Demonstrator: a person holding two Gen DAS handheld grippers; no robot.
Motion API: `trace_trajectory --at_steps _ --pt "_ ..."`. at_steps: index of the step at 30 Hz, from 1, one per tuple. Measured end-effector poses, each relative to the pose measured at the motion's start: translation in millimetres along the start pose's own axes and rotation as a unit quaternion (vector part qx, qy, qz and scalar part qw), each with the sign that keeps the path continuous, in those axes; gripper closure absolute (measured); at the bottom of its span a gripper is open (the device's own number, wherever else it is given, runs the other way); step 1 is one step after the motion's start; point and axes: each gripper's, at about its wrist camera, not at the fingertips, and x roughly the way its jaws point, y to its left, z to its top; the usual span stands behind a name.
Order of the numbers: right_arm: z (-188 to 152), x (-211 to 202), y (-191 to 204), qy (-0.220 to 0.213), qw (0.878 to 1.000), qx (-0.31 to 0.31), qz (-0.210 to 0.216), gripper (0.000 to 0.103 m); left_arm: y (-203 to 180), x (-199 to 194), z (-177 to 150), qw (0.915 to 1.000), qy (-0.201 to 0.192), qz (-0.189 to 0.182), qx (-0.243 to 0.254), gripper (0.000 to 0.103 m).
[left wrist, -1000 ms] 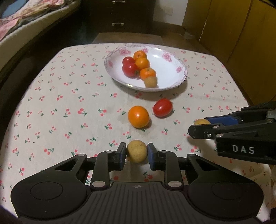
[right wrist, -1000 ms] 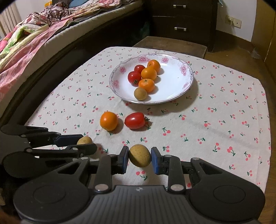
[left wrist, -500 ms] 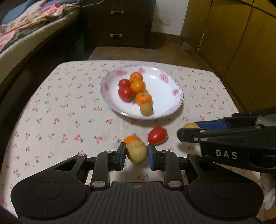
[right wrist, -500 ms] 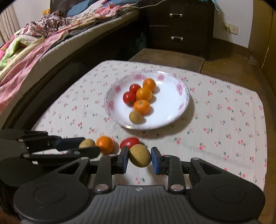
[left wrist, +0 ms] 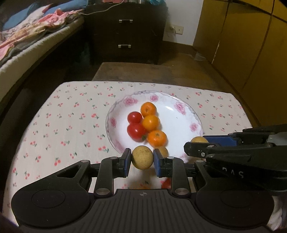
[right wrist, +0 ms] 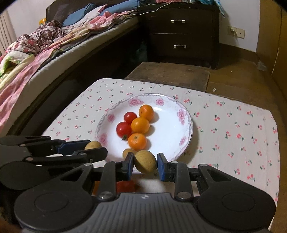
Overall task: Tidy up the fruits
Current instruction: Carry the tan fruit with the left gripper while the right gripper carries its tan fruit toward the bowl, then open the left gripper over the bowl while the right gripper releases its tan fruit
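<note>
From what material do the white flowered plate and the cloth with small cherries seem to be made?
The white plate with pink flowers looks like glazed ceramic or porcelain: glossy, with bright highlights; melamine cannot be excluded. The white cloth with cherry print looks like matte woven fabric, probably cotton: no shine, soft draped edges.

**A lived-in bedroom at home**

Everything here is pointing to a bedroom in a private home. A bed [right wrist: 41, 59] is running along the left side, with rumpled floral bedding [right wrist: 44, 37] and blue pillows [right wrist: 79, 16] lying on it. A dark chest of drawers [right wrist: 181, 32] is standing against the white wall, and a cable is trailing across its top. A wall socket [right wrist: 236, 32] is showing low on that wall. Yellow-brown cupboard doors [left wrist: 251, 44] are lining the right side. In front, a low table is wearing a cherry-print cloth [right wrist: 233, 125], with a flower-rimmed plate [right wrist: 181, 114] sitting on it.
</note>
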Motion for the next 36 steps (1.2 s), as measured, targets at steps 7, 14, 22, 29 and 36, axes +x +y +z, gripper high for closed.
trace_trajectory --at_steps 7,14,22,29,36 --pt "11.5 17.0 -7.4 0.008 1.000 -0.003 0.000 0.074 2.5 16.4 7.3 0.9999 0.009 0.002 -0.006 0.069" --pt "15.9 26.9 -18.1 0.009 1.000 0.017 0.017 0.073 3.6 24.4 10.4 0.9998 0.018 0.000 -0.013 0.070" --pt "16.2 26.9 -18.3 0.005 1.000 0.022 0.022 0.072 3.6 24.8 11.0 0.9997 0.017 0.002 -0.015 0.070" --pt "16.0 27.4 -17.9 0.004 0.999 0.025 0.020 0.072 4.7 24.2 11.7 0.9997 0.016 0.001 -0.019 0.067" --pt "16.6 24.7 -19.6 0.001 0.999 0.031 0.019 0.072 5.7 22.3 11.9 0.9996 0.014 -0.002 -0.022 0.064"
